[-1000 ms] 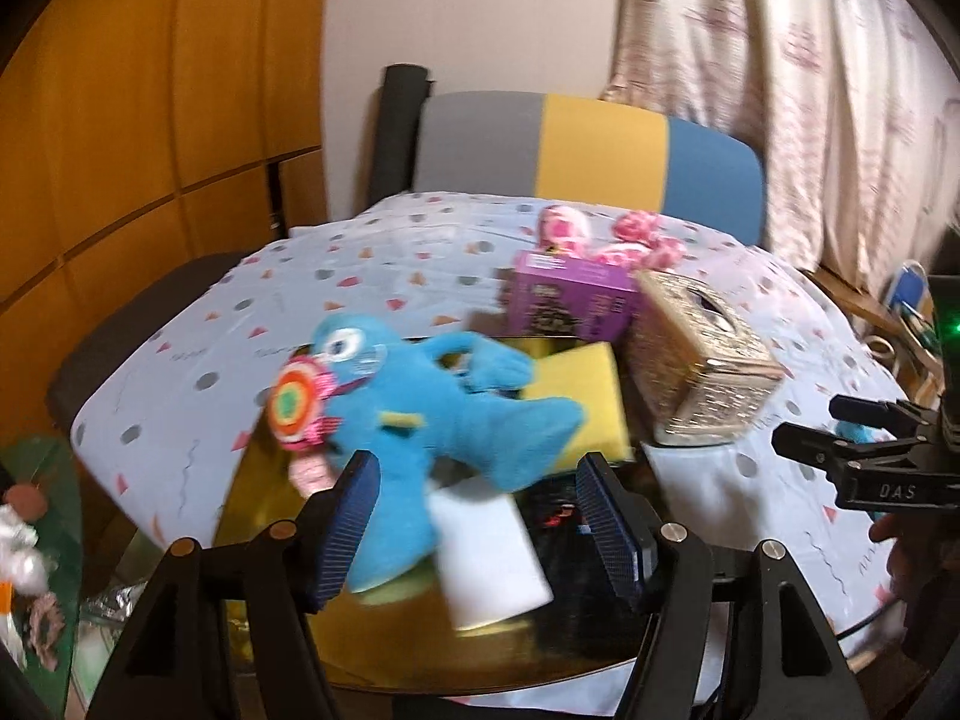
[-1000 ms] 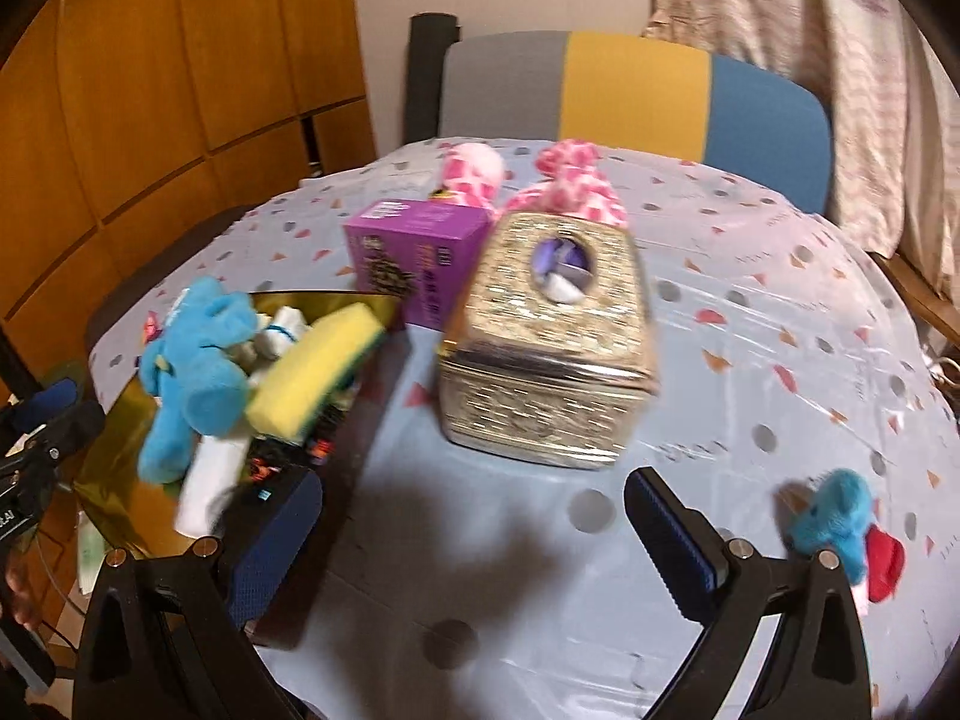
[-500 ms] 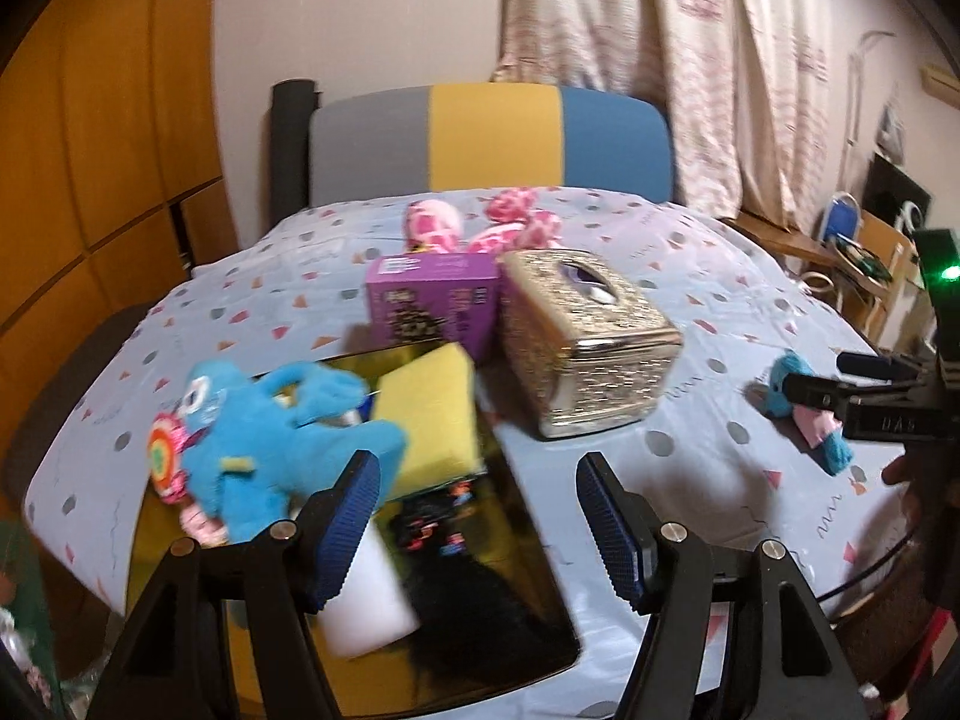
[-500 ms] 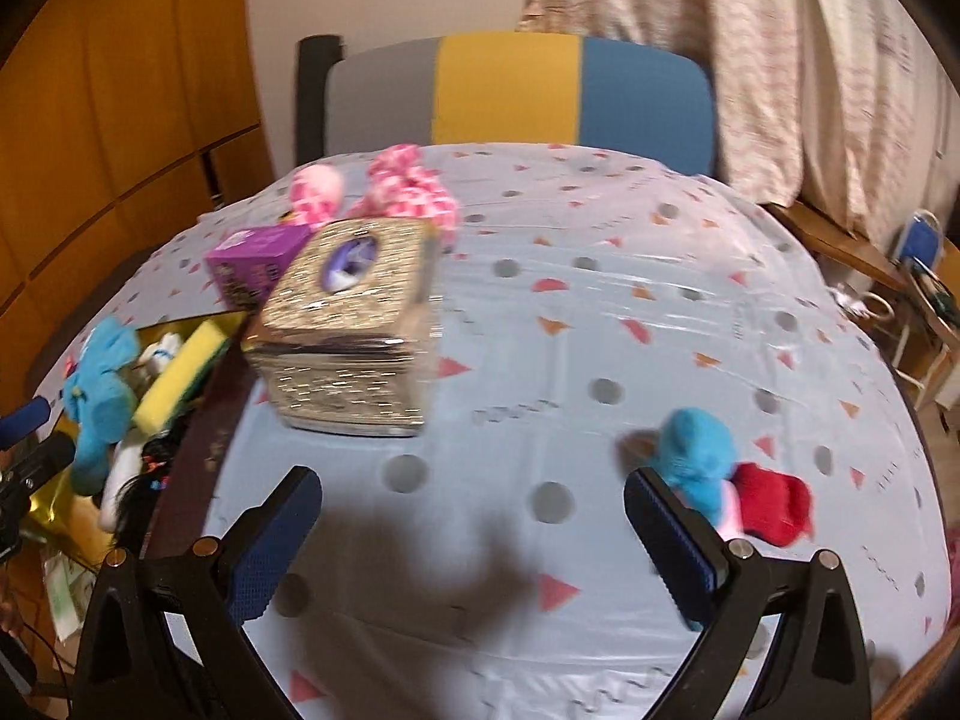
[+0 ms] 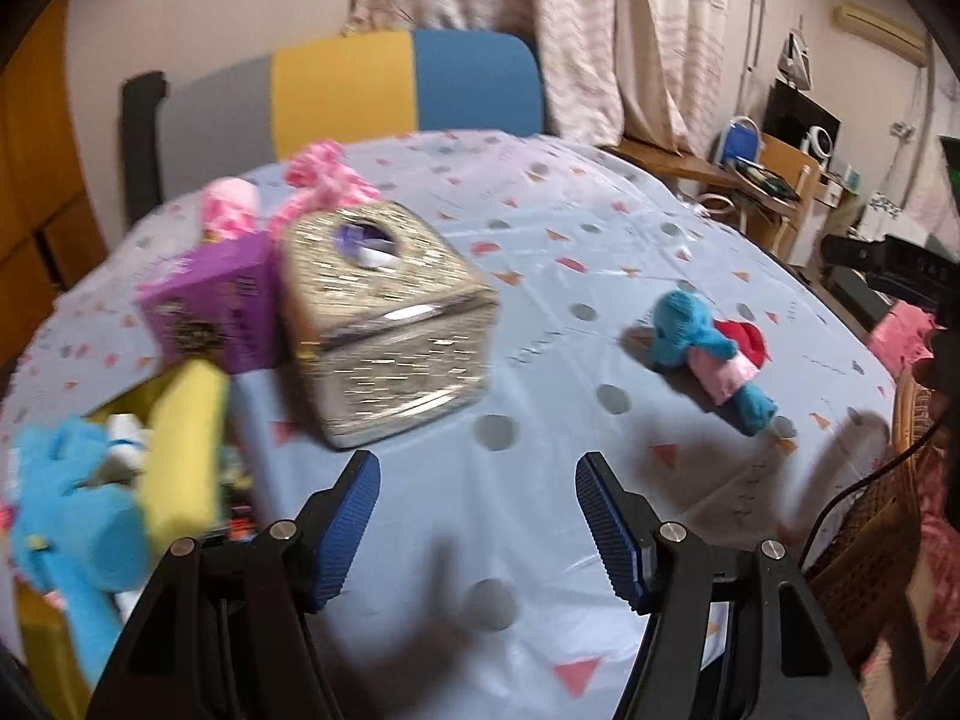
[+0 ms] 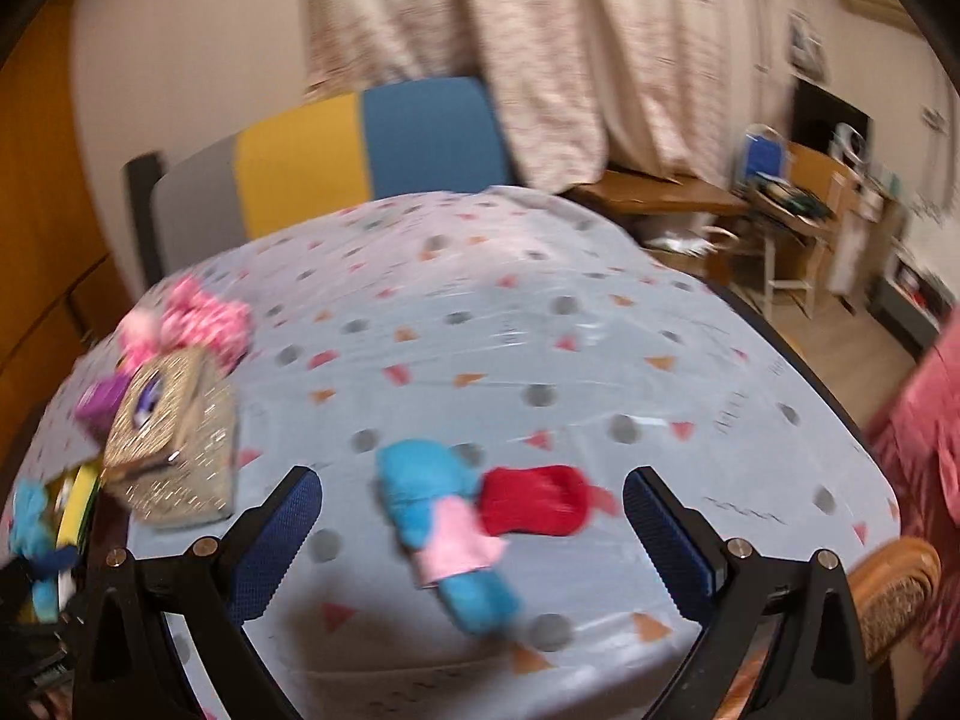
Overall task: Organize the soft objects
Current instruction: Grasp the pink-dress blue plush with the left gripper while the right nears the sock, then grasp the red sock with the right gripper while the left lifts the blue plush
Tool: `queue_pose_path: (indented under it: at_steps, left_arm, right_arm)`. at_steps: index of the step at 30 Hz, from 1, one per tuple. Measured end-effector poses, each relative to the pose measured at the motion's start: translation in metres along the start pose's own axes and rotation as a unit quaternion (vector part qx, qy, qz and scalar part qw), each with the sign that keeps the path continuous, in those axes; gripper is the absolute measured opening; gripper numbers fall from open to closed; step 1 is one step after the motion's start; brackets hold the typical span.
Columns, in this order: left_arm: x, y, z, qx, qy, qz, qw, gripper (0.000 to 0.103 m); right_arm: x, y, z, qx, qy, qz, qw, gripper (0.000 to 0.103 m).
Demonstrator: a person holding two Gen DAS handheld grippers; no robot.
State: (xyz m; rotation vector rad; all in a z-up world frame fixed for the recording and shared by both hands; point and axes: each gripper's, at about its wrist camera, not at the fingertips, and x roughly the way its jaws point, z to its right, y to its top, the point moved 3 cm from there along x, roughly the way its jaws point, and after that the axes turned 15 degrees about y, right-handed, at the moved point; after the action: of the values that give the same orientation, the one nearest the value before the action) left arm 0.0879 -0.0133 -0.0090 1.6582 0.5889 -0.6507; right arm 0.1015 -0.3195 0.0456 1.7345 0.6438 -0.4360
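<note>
- Right gripper (image 6: 474, 516) is hanging released over the table, jaws standing wide with nothing pressed between the pads; the small blue plush (image 6: 444, 531) with its pink middle band and red cap (image 6: 531, 501) is lying on the tablecloth (image 6: 540, 330) framed between the two fingers, apart from both

- Left gripper (image 5: 477, 516) is also released and empty, jaws part way apart above bare tablecloth; from its view the small blue plush (image 5: 705, 348) is lying at 2 o'clock, well apart from it

- Larger blue plush (image 5: 72, 516) and yellow sponge (image 5: 183, 444) are sitting in the gold tray (image 5: 36, 630) at 9 o'clock in the left view; the pink plush (image 5: 318, 186) is lying at 11 o'clock behind the gold tissue box (image 5: 384, 324) and purple box (image 5: 210, 306)

- Risk, judged: both views are smearing, so a closure made now may be landing off-centre and pinching only the red cap or a limb, leaving the toy dangling or dropping

- Risk, judged: pads coming down too low may be snagging the thin plastic tablecloth and dragging it, shifting the tissue box

- Risk, judged: carrying the toy toward the tray means passing near the tissue box and the left gripper, so a knock or a clash of fingers is possible

- Writing: print on the purple box is too blurred to read; no other label is legible
</note>
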Motion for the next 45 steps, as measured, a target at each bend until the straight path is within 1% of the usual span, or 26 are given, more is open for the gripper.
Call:
queue_pose_path:
  at_steps: [2, 3, 5, 7, 8, 10, 12, 13, 16, 17, 19, 22, 23, 24, 25, 26, 27, 29, 30, 32, 34, 37, 40, 41, 45]
  left_arm:
    - [0.011, 0.005, 0.017, 0.006, -0.018, -0.016, 0.9997, 0.068]
    - [0.018, 0.009, 0.029, 0.008, -0.036, -0.025, 0.9990, 0.068]
    - [0.028, 0.015, 0.047, 0.010, -0.060, -0.038, 0.9974, 0.067]
    - [0.036, 0.024, 0.067, 0.010, -0.088, -0.045, 0.9950, 0.067]
    - [0.039, 0.026, 0.075, 0.011, -0.095, -0.047, 0.9943, 0.067]
    - [0.047, 0.035, 0.099, 0.013, -0.118, -0.056, 0.9914, 0.069]
    - [0.056, 0.042, 0.124, 0.011, -0.139, -0.071, 0.9877, 0.073]
    - [0.061, 0.045, 0.133, 0.010, -0.146, -0.078, 0.9862, 0.076]
    - [0.077, 0.053, 0.163, -0.001, -0.164, -0.097, 0.9817, 0.077]
    - [0.081, 0.056, 0.168, -0.002, -0.167, -0.099, 0.9809, 0.078]
    - [0.093, 0.061, 0.184, -0.006, -0.166, -0.106, 0.9803, 0.080]
    - [0.112, 0.064, 0.198, -0.020, -0.164, -0.125, 0.9784, 0.079]
    - [0.120, 0.064, 0.201, -0.025, -0.163, -0.132, 0.9774, 0.076]
    - [0.129, 0.065, 0.204, -0.032, -0.166, -0.140, 0.9756, 0.069]
    - [0.135, 0.065, 0.207, -0.036, -0.169, -0.146, 0.9740, 0.052]
    - [0.141, 0.063, 0.209, -0.035, -0.174, -0.154, 0.9720, 0.034]
    - [0.144, 0.062, 0.210, -0.034, -0.186, -0.158, 0.9692, 0.026]
    - [0.142, 0.057, 0.204, -0.041, -0.216, -0.158, 0.9627, 0.026]
    - [0.139, 0.055, 0.199, -0.036, -0.214, -0.153, 0.9641, 0.026]
    - [0.134, 0.051, 0.188, -0.030, -0.214, -0.149, 0.9649, 0.026]
    - [0.125, 0.041, 0.168, -0.026, -0.210, -0.148, 0.9661, 0.026]
    - [0.113, 0.027, 0.139, -0.022, -0.200, -0.147, 0.9685, 0.026]
    - [0.106, 0.013, 0.115, -0.027, -0.200, -0.153, 0.9673, 0.026]
    - [0.102, 0.008, 0.109, -0.027, -0.200, -0.154, 0.9672, 0.026]
    - [0.087, -0.013, 0.077, -0.041, -0.199, -0.158, 0.9663, 0.027]
  right_arm:
    - [-0.005, 0.001, 0.016, 0.022, -0.009, 0.005, 1.000, 0.103]
    - [-0.007, 0.001, 0.023, 0.031, -0.013, 0.007, 0.999, 0.103]
    - [-0.009, -0.001, 0.035, 0.043, -0.019, 0.007, 0.999, 0.103]
    - [-0.009, -0.003, 0.043, 0.048, -0.020, 0.005, 0.999, 0.103]
    - [-0.010, -0.004, 0.046, 0.051, -0.019, 0.004, 0.999, 0.103]
    - [-0.010, -0.005, 0.050, 0.053, -0.017, 0.003, 0.998, 0.103]
    - [-0.010, -0.006, 0.052, 0.051, -0.015, 0.000, 0.999, 0.103]
    - [-0.009, -0.006, 0.053, 0.051, -0.014, 0.000, 0.999, 0.103]
    - [-0.009, -0.006, 0.058, 0.048, -0.009, -0.004, 0.999, 0.103]
    - [-0.009, -0.006, 0.059, 0.048, -0.008, -0.004, 0.999, 0.103]
    - [-0.008, -0.006, 0.062, 0.049, -0.005, -0.008, 0.999, 0.103]
    - [-0.007, -0.007, 0.065, 0.045, -0.002, -0.014, 0.999, 0.103]
    - [-0.006, -0.007, 0.065, 0.044, -0.002, -0.016, 0.999, 0.102]
    - [-0.004, -0.007, 0.066, 0.043, -0.002, -0.020, 0.999, 0.102]
    - [-0.002, -0.007, 0.067, 0.044, -0.002, -0.023, 0.999, 0.101]
    - [0.001, -0.006, 0.068, 0.047, -0.001, -0.029, 0.998, 0.097]
    - [0.003, -0.006, 0.069, 0.051, 0.000, -0.033, 0.998, 0.094]
    - [0.011, -0.003, 0.071, 0.066, 0.011, -0.046, 0.997, 0.090]
    - [0.014, -0.002, 0.071, 0.070, 0.014, -0.051, 0.996, 0.089]
    - [0.027, 0.000, 0.071, 0.084, 0.021, -0.078, 0.993, 0.089]
    - [0.045, 0.003, 0.068, 0.096, 0.042, -0.107, 0.989, 0.089]
    - [0.073, 0.005, 0.064, 0.099, 0.048, -0.147, 0.983, 0.090]
    - [0.104, 0.005, 0.063, 0.101, 0.037, -0.184, 0.977, 0.091]
    - [0.117, 0.004, 0.065, 0.100, 0.026, -0.202, 0.974, 0.092]
    - [0.150, -0.001, 0.073, 0.096, -0.020, -0.243, 0.965, 0.093]
